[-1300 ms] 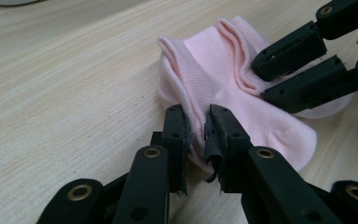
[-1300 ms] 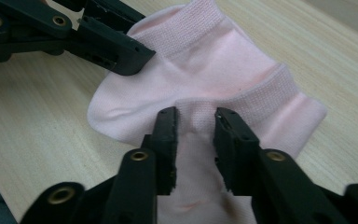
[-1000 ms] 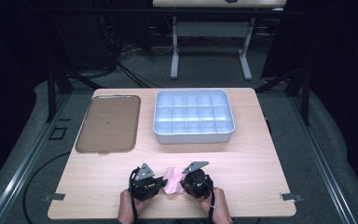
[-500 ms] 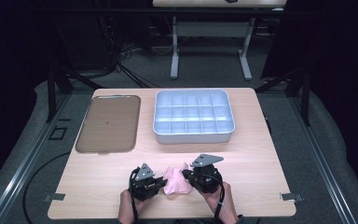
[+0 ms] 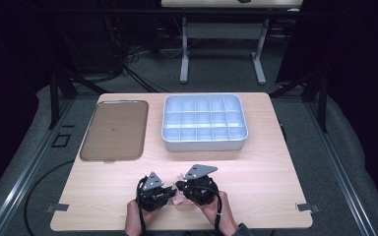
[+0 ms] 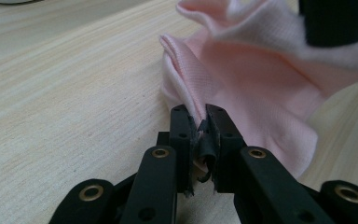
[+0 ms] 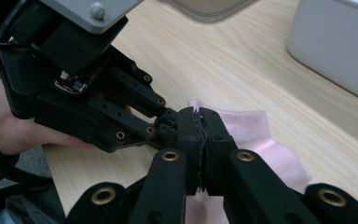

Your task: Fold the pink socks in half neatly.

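A small pink cloth [image 5: 179, 197] lies near the table's front edge between my two grippers. My left gripper [image 5: 170, 193] is shut on a fold of the pink cloth [image 6: 242, 79], which bunches up from its jaws [image 6: 199, 113]. My right gripper [image 5: 181, 189] is shut on the opposite edge of the cloth [image 7: 265, 140], a thin layer showing between its pads [image 7: 199, 115]. It sits slightly higher than the left one. In the right gripper view the left gripper [image 7: 88, 98] is just beyond, almost tip to tip, with a hand behind it.
A white compartment tray [image 5: 204, 141] stands at the back centre-right of the wooden table [image 5: 266, 162], and its wall [image 7: 335, 42] shows in the right gripper view. A flat brown-tinted tray [image 5: 114, 130] lies at the back left. Dark floor and table legs lie beyond.
My right gripper has risen and shifted slightly right, lifting its edge of the pink cloth. The left gripper has stayed in place.
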Motion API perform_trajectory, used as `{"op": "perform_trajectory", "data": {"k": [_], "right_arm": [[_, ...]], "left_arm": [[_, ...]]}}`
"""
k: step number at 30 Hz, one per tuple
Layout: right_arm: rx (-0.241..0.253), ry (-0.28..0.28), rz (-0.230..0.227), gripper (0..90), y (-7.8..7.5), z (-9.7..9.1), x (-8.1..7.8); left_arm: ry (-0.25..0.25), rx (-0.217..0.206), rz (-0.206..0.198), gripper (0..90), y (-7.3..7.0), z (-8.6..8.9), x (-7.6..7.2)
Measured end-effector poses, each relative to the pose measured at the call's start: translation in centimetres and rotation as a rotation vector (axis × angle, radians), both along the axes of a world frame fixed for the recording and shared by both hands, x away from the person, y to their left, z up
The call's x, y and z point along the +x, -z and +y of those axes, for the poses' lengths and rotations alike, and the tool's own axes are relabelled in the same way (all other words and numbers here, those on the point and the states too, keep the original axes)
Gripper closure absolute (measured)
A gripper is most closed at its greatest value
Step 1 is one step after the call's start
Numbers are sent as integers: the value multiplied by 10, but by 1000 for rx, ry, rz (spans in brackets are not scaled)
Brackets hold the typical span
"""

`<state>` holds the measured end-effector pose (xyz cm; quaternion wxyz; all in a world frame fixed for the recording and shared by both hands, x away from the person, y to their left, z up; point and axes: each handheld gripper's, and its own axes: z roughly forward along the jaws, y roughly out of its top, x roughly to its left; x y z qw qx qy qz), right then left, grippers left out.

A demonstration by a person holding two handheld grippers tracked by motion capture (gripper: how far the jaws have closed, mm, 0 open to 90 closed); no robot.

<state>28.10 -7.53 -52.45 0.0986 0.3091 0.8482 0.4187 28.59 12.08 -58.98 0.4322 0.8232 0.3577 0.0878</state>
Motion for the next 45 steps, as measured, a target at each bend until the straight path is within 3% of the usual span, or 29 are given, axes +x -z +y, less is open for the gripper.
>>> {"op": "perform_trajectory", "data": {"k": [11,14,15,16,20,21,22,24,27,31,36,45], "right_arm": [[22,-30,25,877,21,7,5],[44,-69,62,763,24,3,8],[44,-69,62,763,24,3,8],[94,-123,104,671,20,-9,12],[174,-110,116,660,9,-34,14],[179,-65,101,674,4,-47,13],[127,14,90,680,4,-57,12],[79,58,95,689,10,-62,12],[3,79,105,702,23,-55,11],[-40,54,113,742,37,-39,14],[-32,42,115,814,43,-31,15],[-27,20,124,850,50,-19,14]], "left_arm": [[2,-6,8,816,0,1,1],[2,-7,8,816,0,1,1],[2,-7,8,816,0,1,1],[2,-8,8,816,0,1,1],[1,-9,8,816,0,1,1],[3,-7,7,816,0,1,1],[5,-7,7,815,0,1,1],[7,-6,11,815,0,1,1],[6,-8,12,814,0,1,1],[4,-9,14,812,0,1,1],[3,-12,14,812,0,1,2],[6,-12,21,812,0,2,2]]}}
